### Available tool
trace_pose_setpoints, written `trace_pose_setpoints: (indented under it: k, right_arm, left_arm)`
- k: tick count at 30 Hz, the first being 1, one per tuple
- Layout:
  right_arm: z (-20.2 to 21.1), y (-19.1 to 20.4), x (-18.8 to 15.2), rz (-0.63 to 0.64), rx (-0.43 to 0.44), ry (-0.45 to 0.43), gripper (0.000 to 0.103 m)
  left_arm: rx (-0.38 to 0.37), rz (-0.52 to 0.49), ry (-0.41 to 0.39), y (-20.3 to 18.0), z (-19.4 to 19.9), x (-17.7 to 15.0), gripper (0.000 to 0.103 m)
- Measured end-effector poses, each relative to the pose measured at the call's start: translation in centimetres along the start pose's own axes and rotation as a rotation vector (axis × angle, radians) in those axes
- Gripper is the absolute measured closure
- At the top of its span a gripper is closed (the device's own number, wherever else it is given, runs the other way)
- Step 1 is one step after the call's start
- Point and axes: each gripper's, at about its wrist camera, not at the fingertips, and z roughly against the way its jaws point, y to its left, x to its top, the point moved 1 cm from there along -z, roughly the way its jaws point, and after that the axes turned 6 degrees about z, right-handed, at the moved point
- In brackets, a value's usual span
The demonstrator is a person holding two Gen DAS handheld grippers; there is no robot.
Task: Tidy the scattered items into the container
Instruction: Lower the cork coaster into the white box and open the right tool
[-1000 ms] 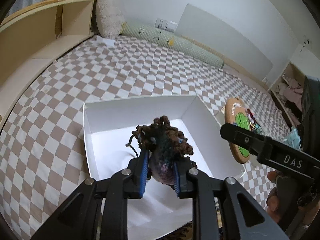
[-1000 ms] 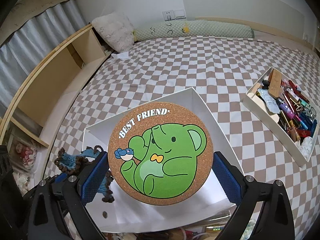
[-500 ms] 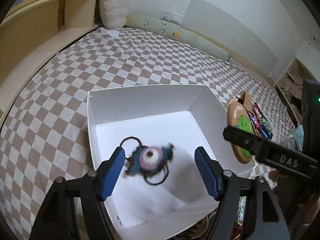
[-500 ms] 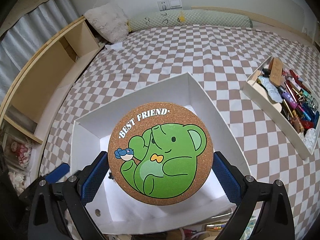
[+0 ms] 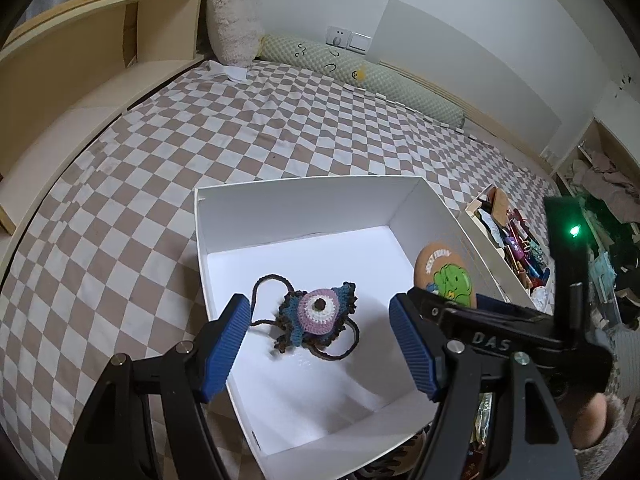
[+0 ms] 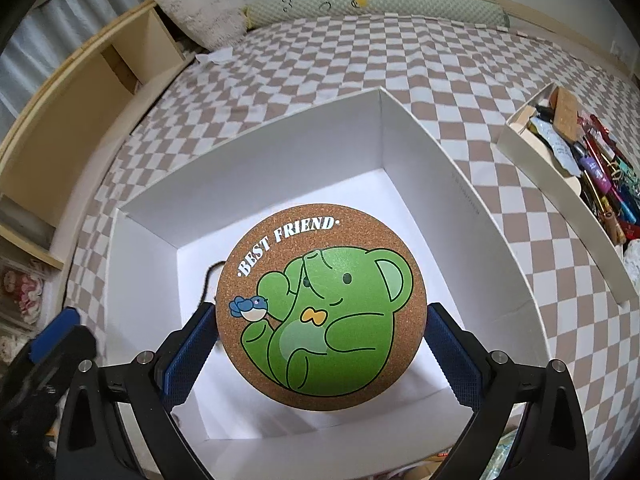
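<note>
A white open box [image 5: 304, 200] stands on the checkered bed cover. On its floor lies a crocheted eye-shaped piece [image 5: 318, 314] in purple, blue and brown with a dark cord. My left gripper [image 5: 319, 302] hovers above it, open, its blue pads well apart from the piece. My right gripper [image 6: 320, 312] is shut on a round cork coaster [image 6: 320, 304] printed with a green bear and "BEST FRIEND". The coaster hangs over the box [image 6: 440, 184], inside its right wall in the left wrist view [image 5: 446, 276]. It hides most of the crocheted piece in the right wrist view.
A shallow white tray [image 6: 560, 184] full of several small colourful items sits to the right of the box. A green bolster [image 5: 360, 76], a fluffy pillow [image 5: 232, 28] and a wooden shelf [image 5: 80, 80] line the bed's far and left sides. A person's hand [image 5: 596, 420] shows at lower right.
My left gripper opened and the crocheted piece dropped from it onto the box floor. My right gripper sank lower over the box with the coaster still in it.
</note>
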Motion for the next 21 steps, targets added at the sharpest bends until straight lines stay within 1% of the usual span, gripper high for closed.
trace_pose_setpoints:
  k: [3,7,10,13,14,18,21]
  right_arm:
    - [-0.9,0.0,-0.3,0.006,-0.019,0.025,0.003]
    - [-1.8,0.2,-0.9,0.026,-0.011,0.057,0.003]
    - [-1.7,0.3,-1.1,0.042,-0.033,0.036,0.003]
    - [-1.5,0.1,-1.2,0.043,-0.029,0.024,0.002]
    - [-1.4,0.0,-1.2,0.045,-0.027,0.022,0.000]
    - [-1.2,0.1,-1.3,0.075,-0.050,0.016,0.000]
    - [-1.0,0.1,-1.4,0.079,-0.052,0.015,0.000]
  left_arm:
    - [0.002,0.004,0.002,0.1,0.0,0.0,0.031]
    - [0.000,0.001,0.003,0.0,0.1,0.0,0.031]
    - [0.000,-0.006,0.005,-0.2,0.1,-0.1,0.031]
    - [-0.001,-0.013,0.005,-0.4,0.2,-0.2,0.031]
    - [-0.001,-0.015,0.004,-0.4,0.3,-0.2,0.031]
    - [-0.003,-0.016,0.003,-0.5,0.3,-0.2,0.031]
    - [-0.004,-0.018,0.001,-0.6,0.5,-0.2,0.031]
